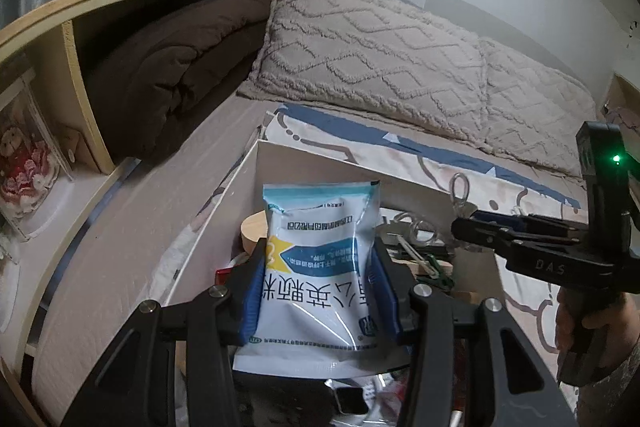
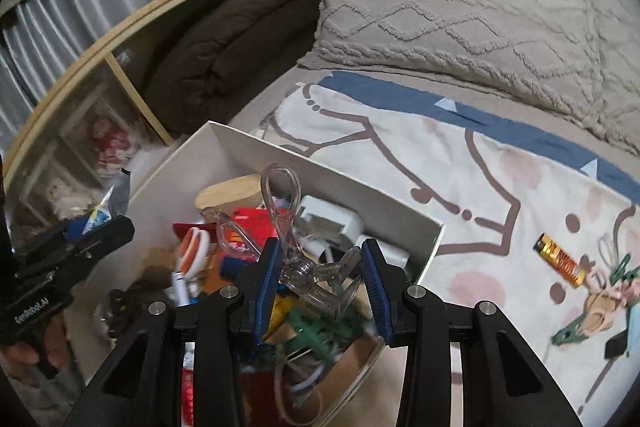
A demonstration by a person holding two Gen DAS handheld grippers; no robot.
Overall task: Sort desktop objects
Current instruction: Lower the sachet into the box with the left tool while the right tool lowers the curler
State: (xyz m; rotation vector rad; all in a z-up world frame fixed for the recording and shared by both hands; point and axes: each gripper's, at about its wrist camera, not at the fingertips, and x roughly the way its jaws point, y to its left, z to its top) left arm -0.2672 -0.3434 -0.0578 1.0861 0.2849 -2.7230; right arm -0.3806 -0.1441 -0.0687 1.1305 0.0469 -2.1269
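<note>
The left gripper pinches a medicine sachet, long axis along its fingers, over the white box. The right gripper brackets clear plastic scissors, seemingly unclamped; the battery lies far right of it.

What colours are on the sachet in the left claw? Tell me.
White with light-blue and yellow panels: the sachet, clearest in the left wrist view.

Bed with 2 pillows, wooden shelf.
</note>
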